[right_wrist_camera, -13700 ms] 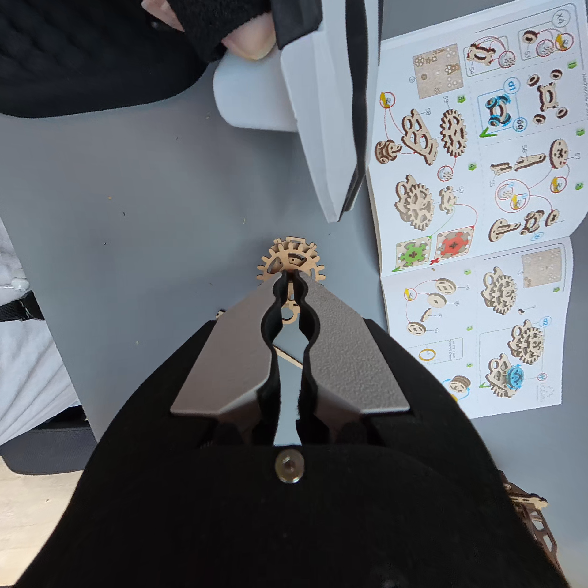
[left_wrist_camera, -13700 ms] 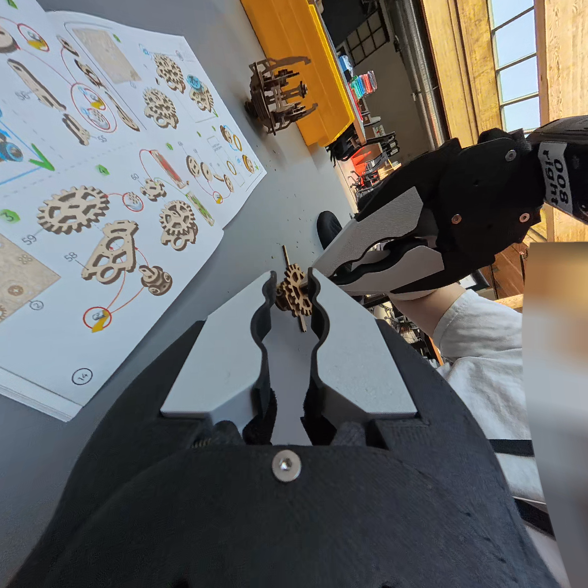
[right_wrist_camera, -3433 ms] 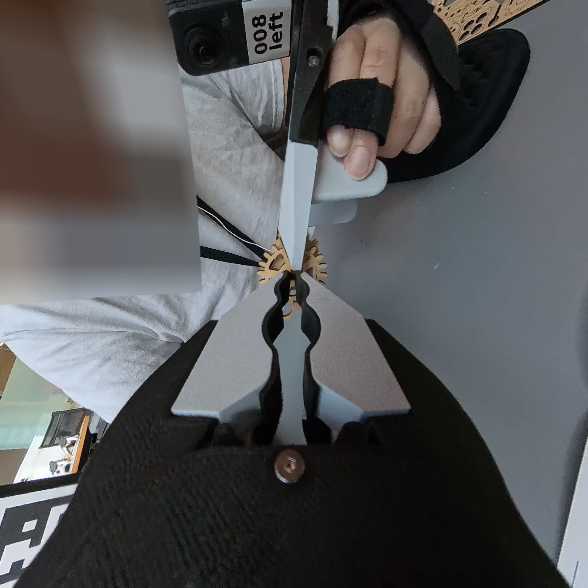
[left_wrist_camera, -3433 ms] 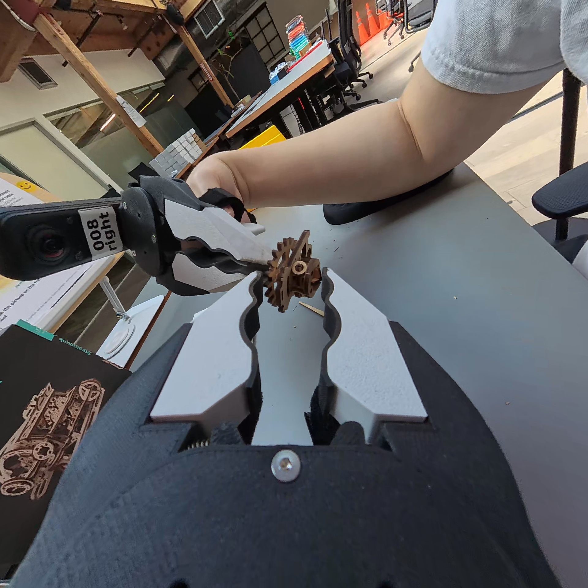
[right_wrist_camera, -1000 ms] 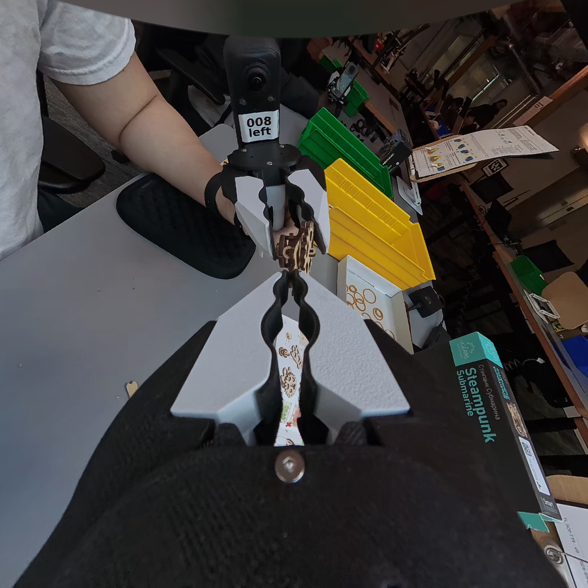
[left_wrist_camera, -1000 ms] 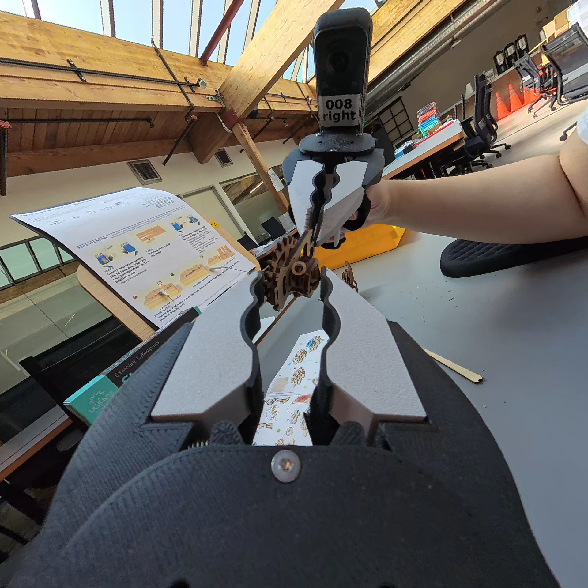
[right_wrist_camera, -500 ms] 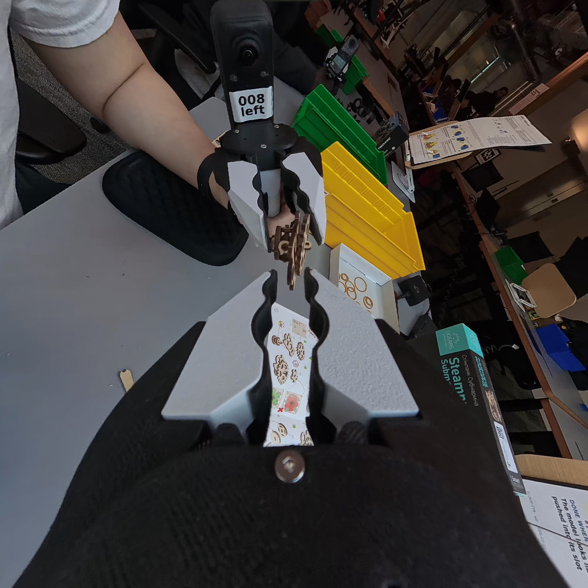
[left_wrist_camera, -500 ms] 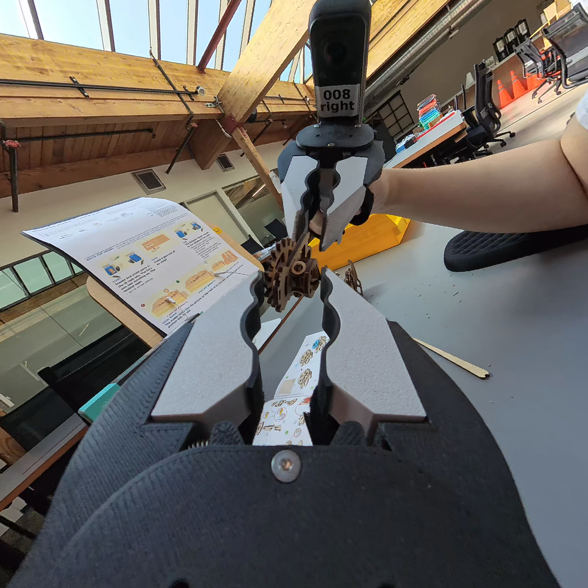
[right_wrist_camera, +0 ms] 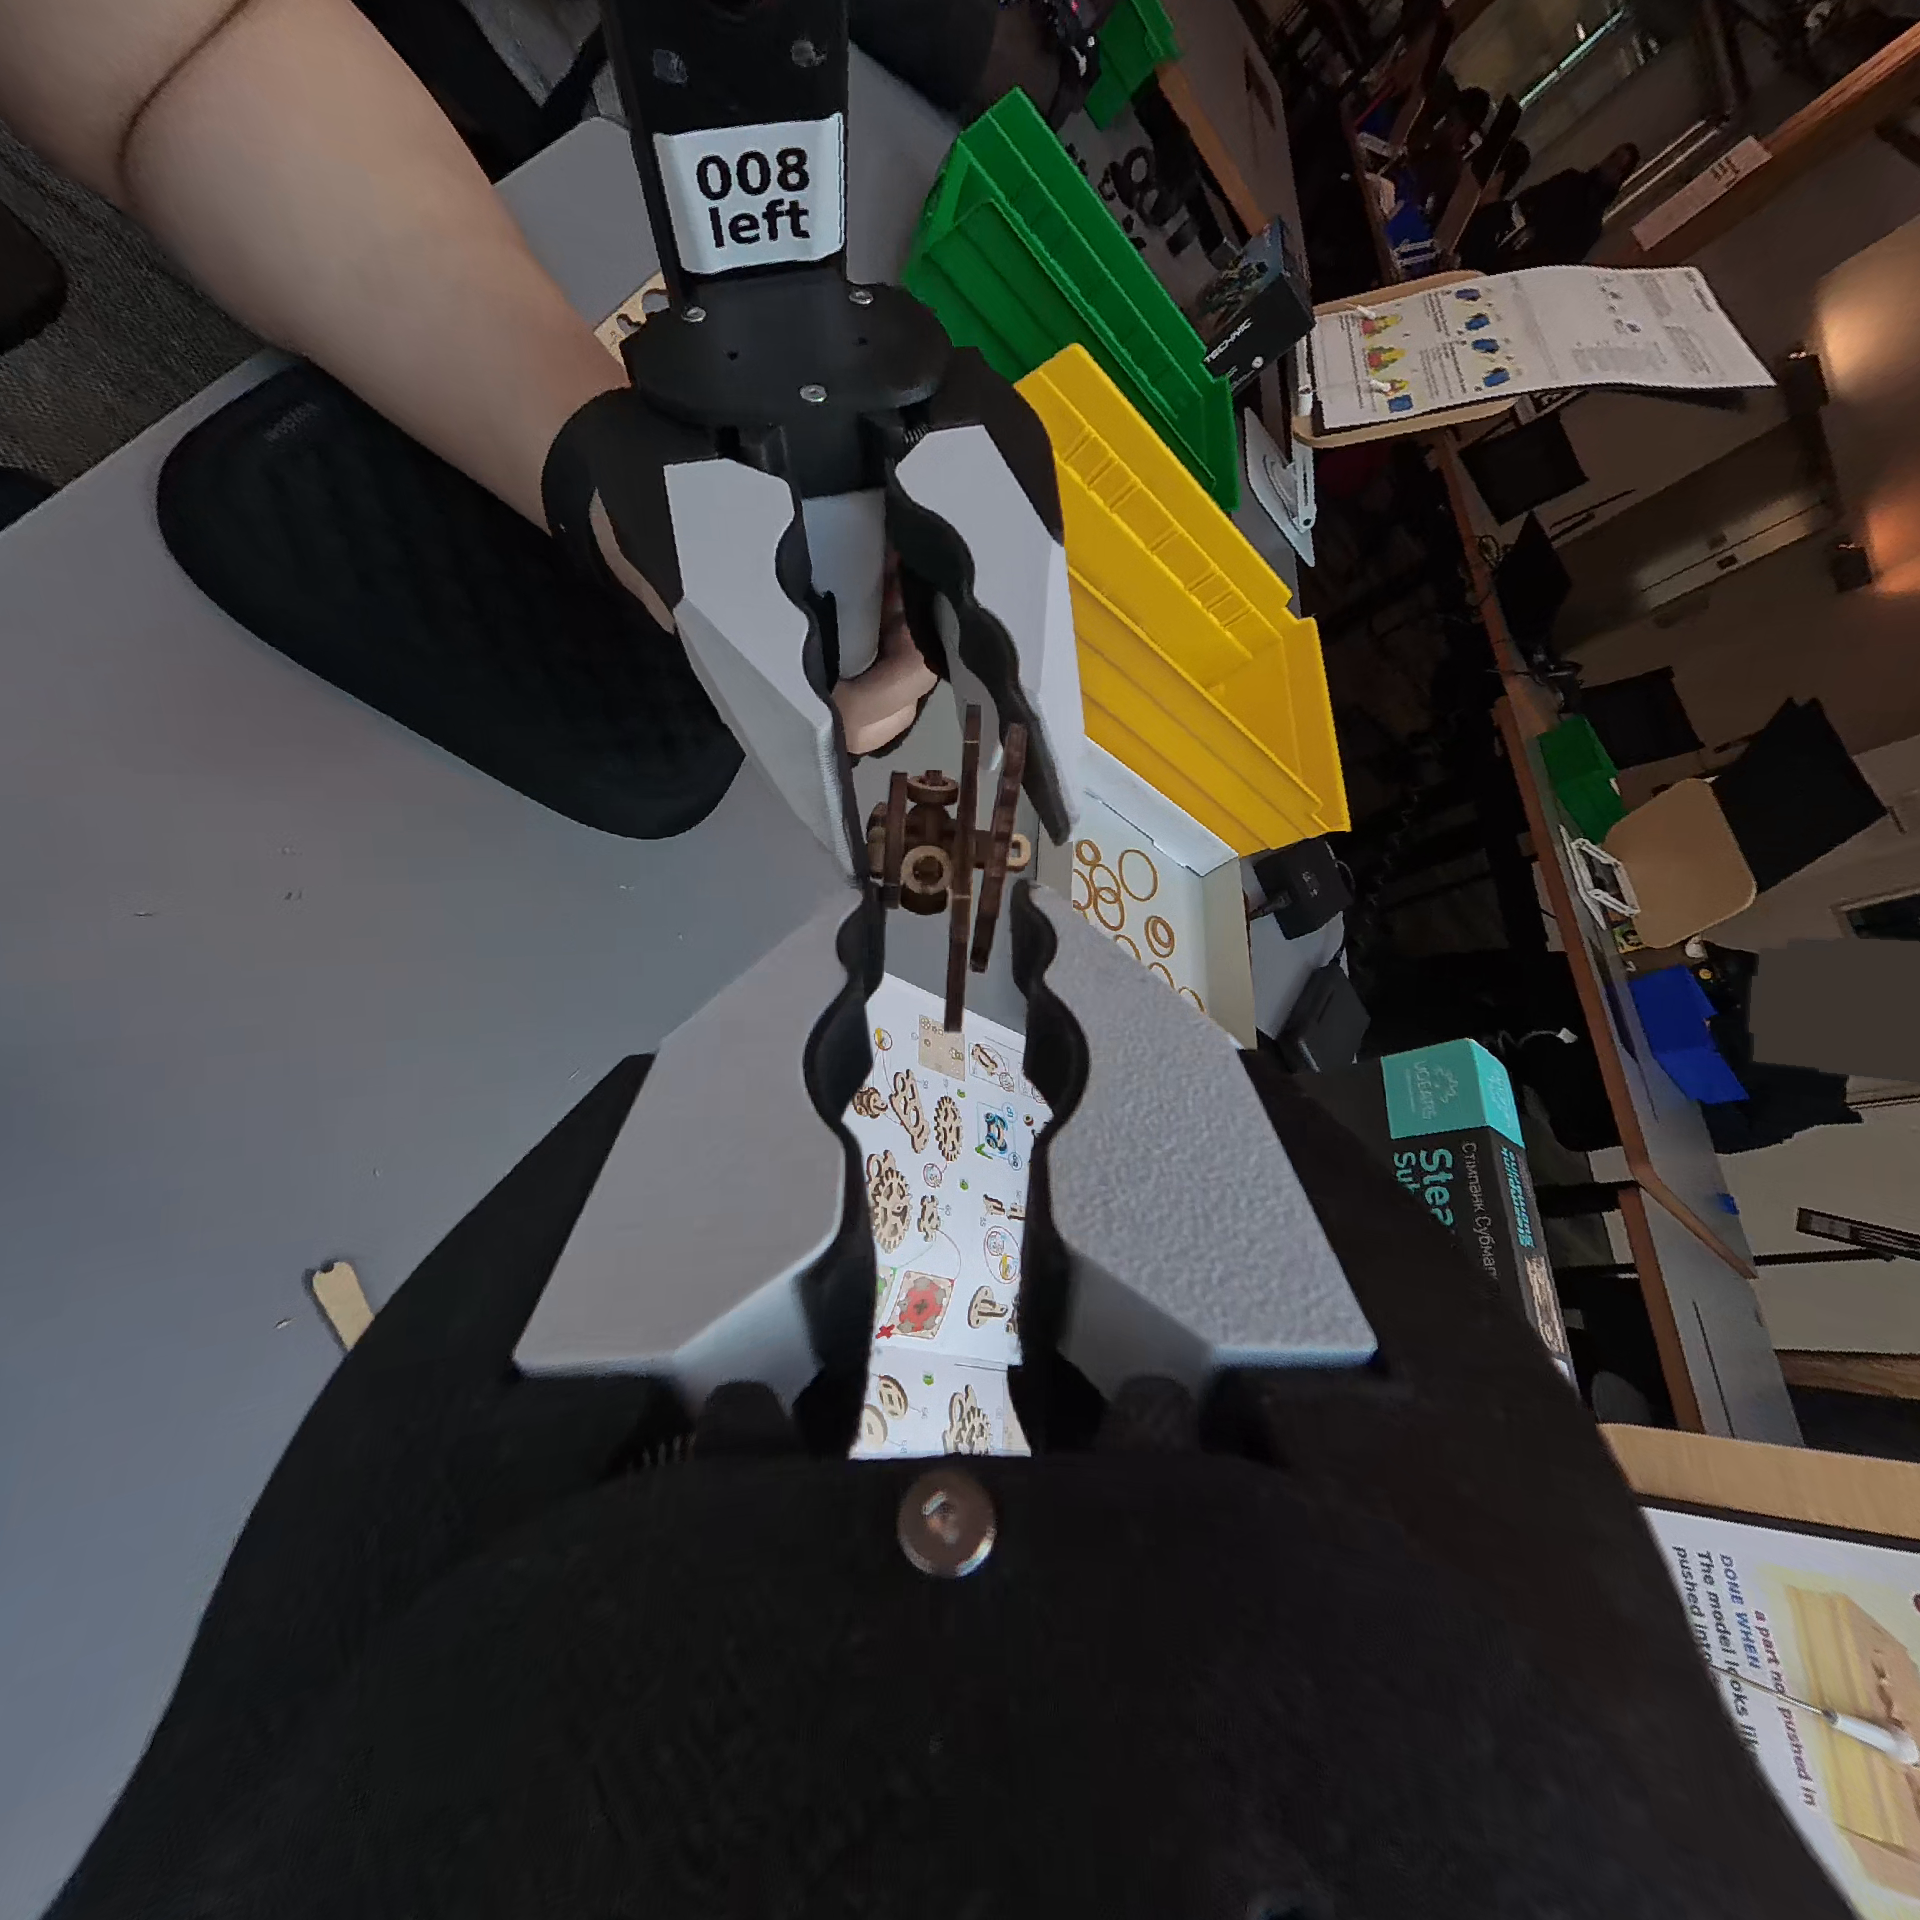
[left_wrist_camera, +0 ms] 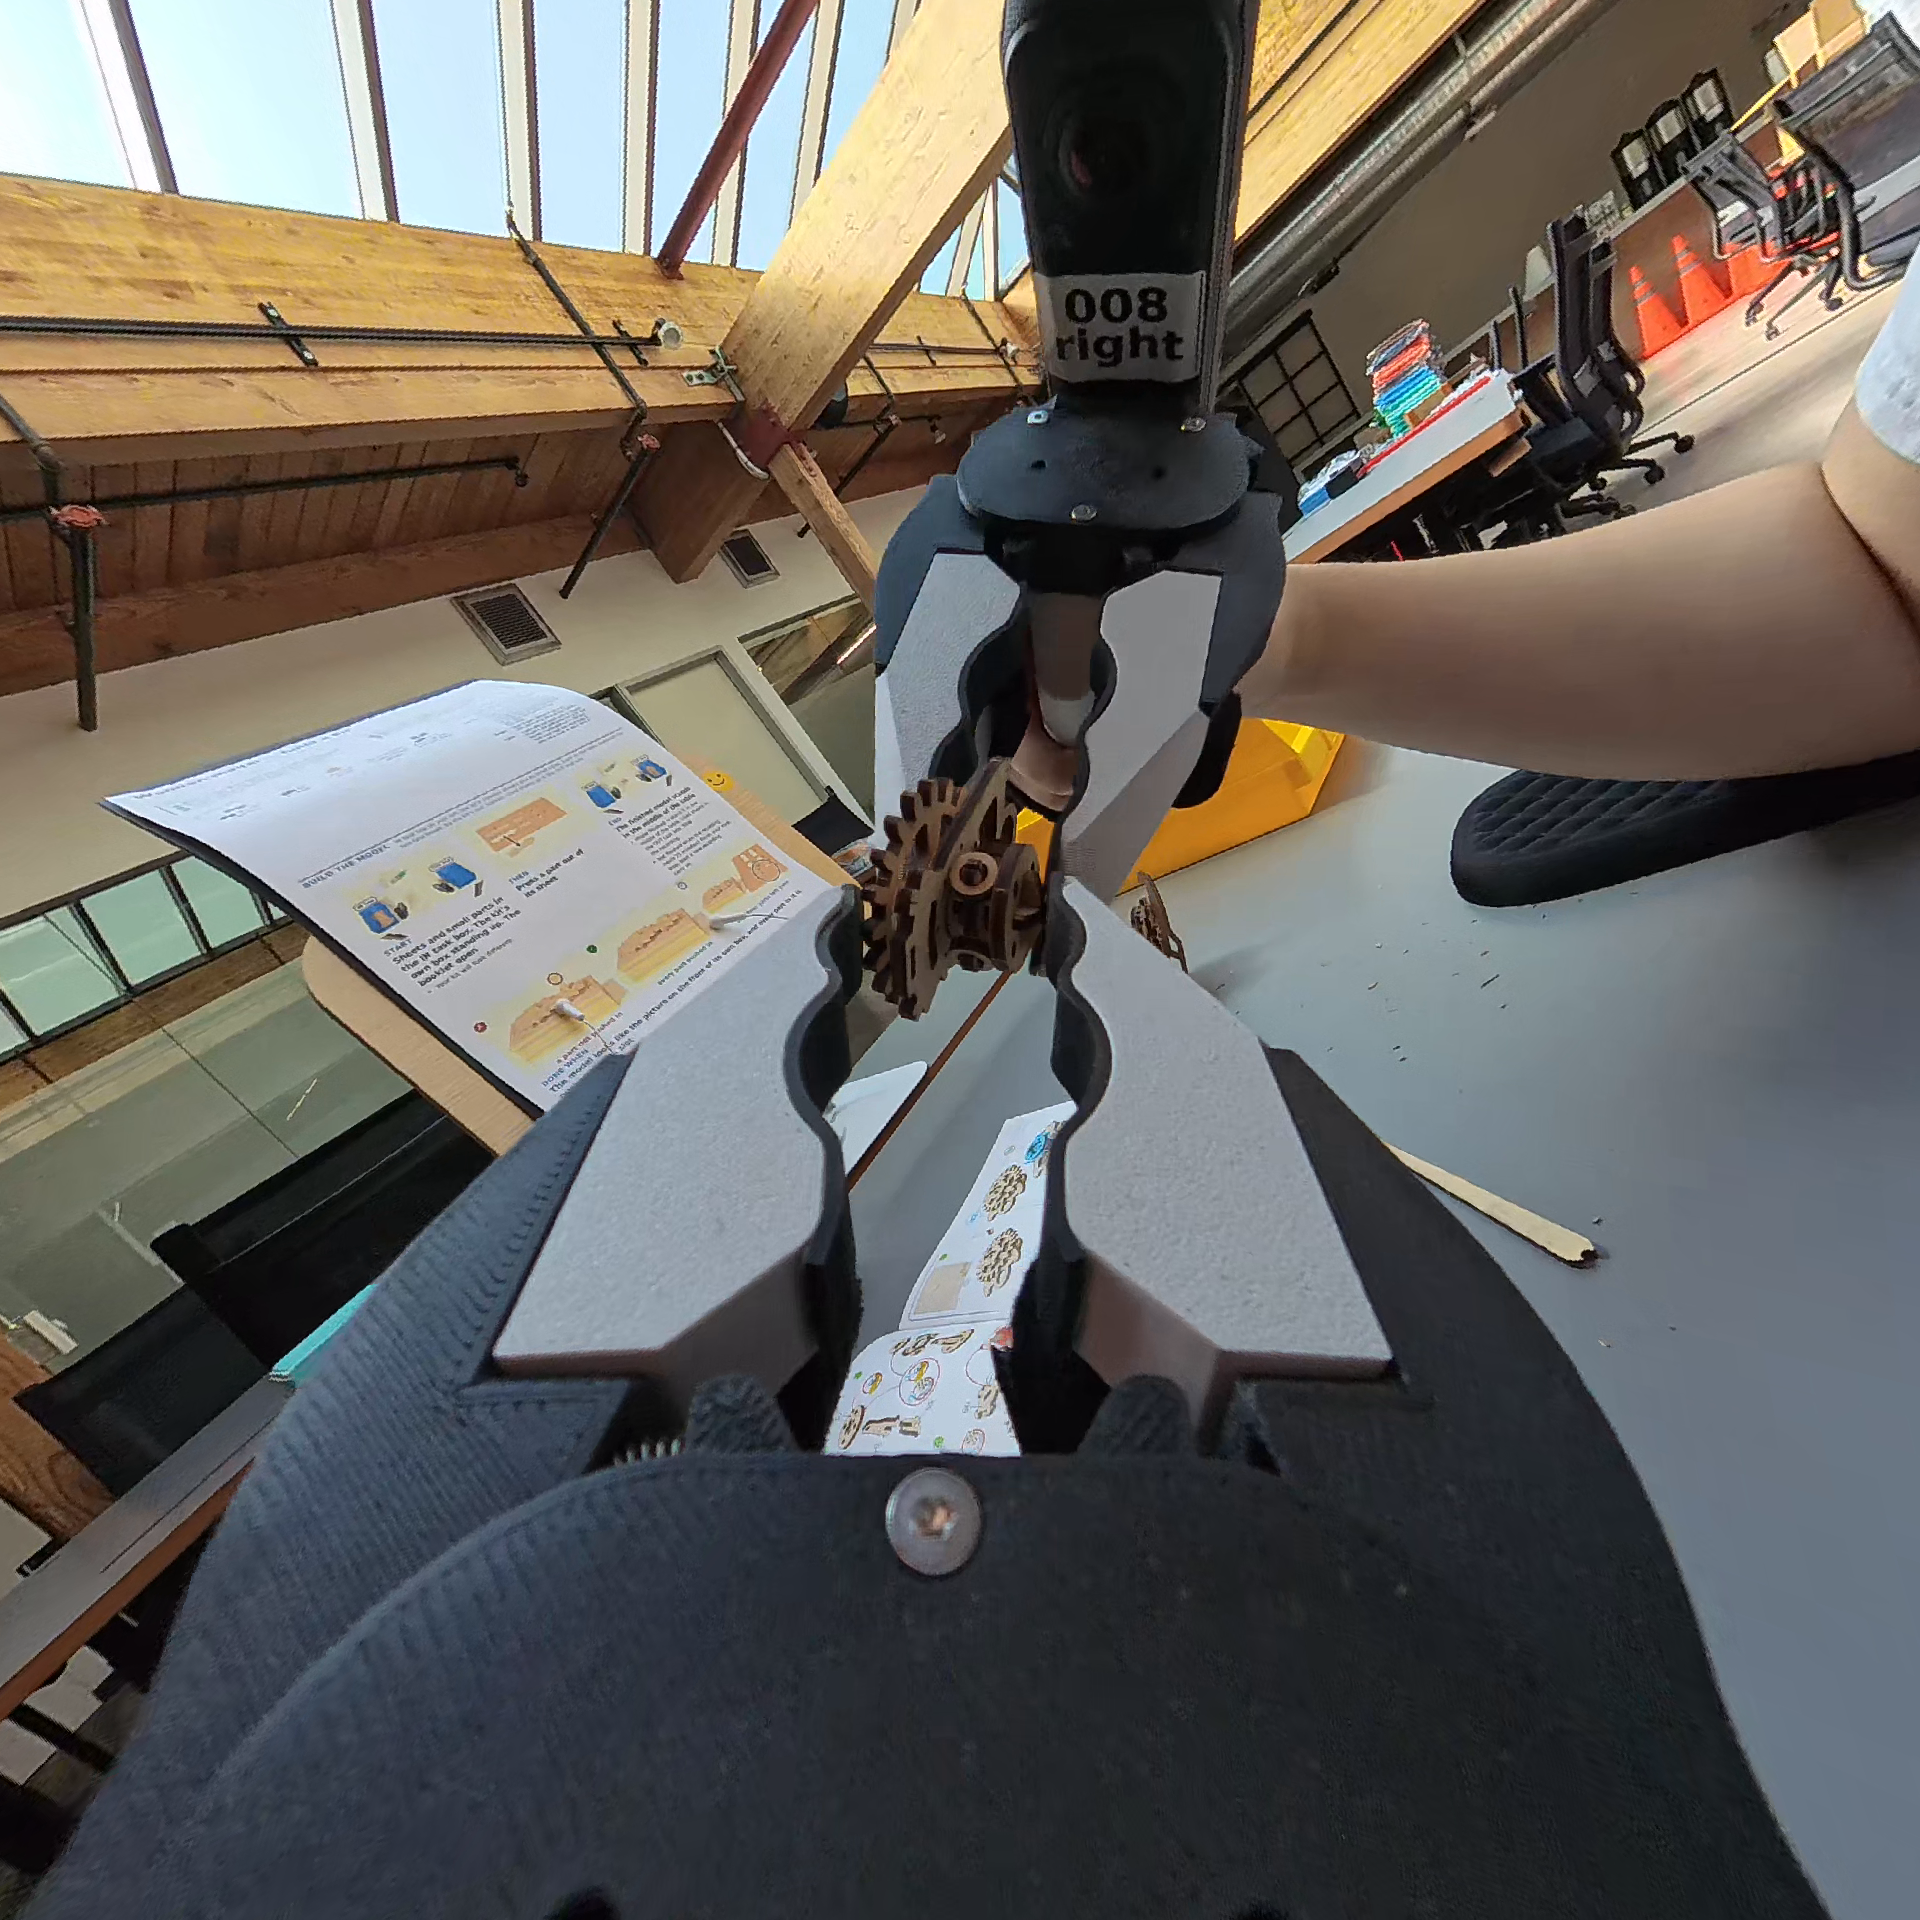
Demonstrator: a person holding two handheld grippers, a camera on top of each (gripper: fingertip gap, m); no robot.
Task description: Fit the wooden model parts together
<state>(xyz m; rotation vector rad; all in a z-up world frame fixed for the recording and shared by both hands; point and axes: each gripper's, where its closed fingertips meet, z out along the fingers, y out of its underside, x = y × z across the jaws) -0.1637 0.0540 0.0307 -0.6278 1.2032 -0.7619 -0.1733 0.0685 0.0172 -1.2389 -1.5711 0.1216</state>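
The two grippers meet tip to tip above a grey table [left_wrist_camera: 1558, 1039], with a small wooden gear assembly [left_wrist_camera: 951, 899] held in the air between them. In the left wrist view the left gripper [left_wrist_camera: 951, 935] has its fingers set narrow, and the gear assembly sits between the tips, touching the inner pads on both sides, so the left gripper grips it. The right gripper [left_wrist_camera: 1023, 821] points back toward it from above; a flat wooden piece rises from the assembly into its fingers, but whether those fingers press on it cannot be told from here. In the right wrist view the gear assembly [right_wrist_camera: 951, 842] shows edge-on as two thin toothed discs on a short axle with a knobbed hub on the left. The right gripper [right_wrist_camera: 940, 914] has its fingers apart with a clear gap, one thin disc hanging down into that gap without clearly touching either pad. The left gripper [right_wrist_camera: 945, 821] brackets the assembly from the far side. Below, on the table, lies an illustrated instruction sheet [right_wrist_camera: 951, 1174]. Yellow bins [right_wrist_camera: 1184, 623] and green bins [right_wrist_camera: 1049, 239] stand on the right, and a teal and dark box [right_wrist_camera: 1475, 1174] lies near them. A flat wooden stick [left_wrist_camera: 1496, 1210] rests on the table.
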